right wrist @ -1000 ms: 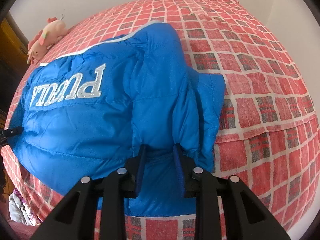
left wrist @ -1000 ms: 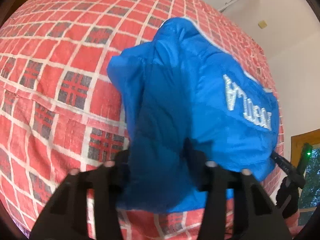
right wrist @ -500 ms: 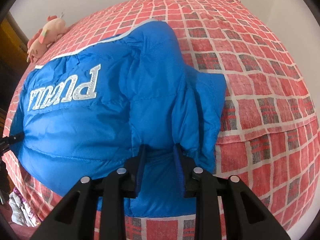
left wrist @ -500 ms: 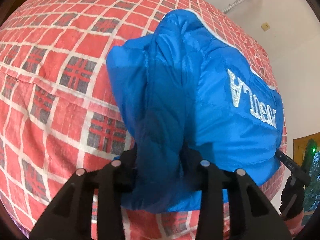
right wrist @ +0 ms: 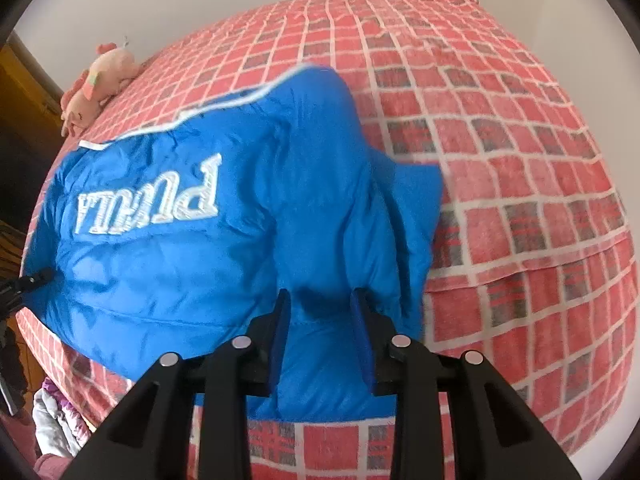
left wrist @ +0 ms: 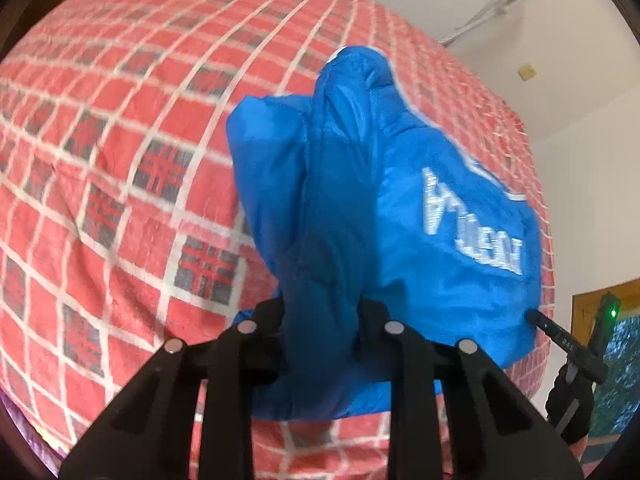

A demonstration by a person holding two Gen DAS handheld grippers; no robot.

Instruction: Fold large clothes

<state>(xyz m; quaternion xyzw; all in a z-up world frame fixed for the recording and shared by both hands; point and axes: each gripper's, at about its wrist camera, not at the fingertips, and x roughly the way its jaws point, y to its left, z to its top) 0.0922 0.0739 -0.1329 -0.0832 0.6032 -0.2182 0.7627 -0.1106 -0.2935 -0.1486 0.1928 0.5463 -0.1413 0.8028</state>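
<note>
A puffy blue jacket (left wrist: 400,200) with silver lettering lies on a bed covered by a red checked bedspread (left wrist: 100,140). My left gripper (left wrist: 322,312) has a thick bunch of the jacket's near edge between its jaws, which are closing on it. In the right wrist view the same blue jacket (right wrist: 200,272) fills the left half. My right gripper (right wrist: 320,300) pinches the hem between its blue pads, and its jaws are opening slightly. The right gripper (left wrist: 568,344) also shows at the jacket's far corner in the left wrist view.
A pink plush toy (right wrist: 100,80) lies at the far left corner of the red checked bedspread (right wrist: 520,160). A heap of pale clothes (right wrist: 52,420) sits below the bed's near left edge. White walls stand behind the bed, with a wooden frame (left wrist: 600,296) at the right.
Both grippers have risen a little and drawn the jacket's near edge up with them. The left jaws have narrowed on the bunched fabric. The jacket's far part stays on the bed.
</note>
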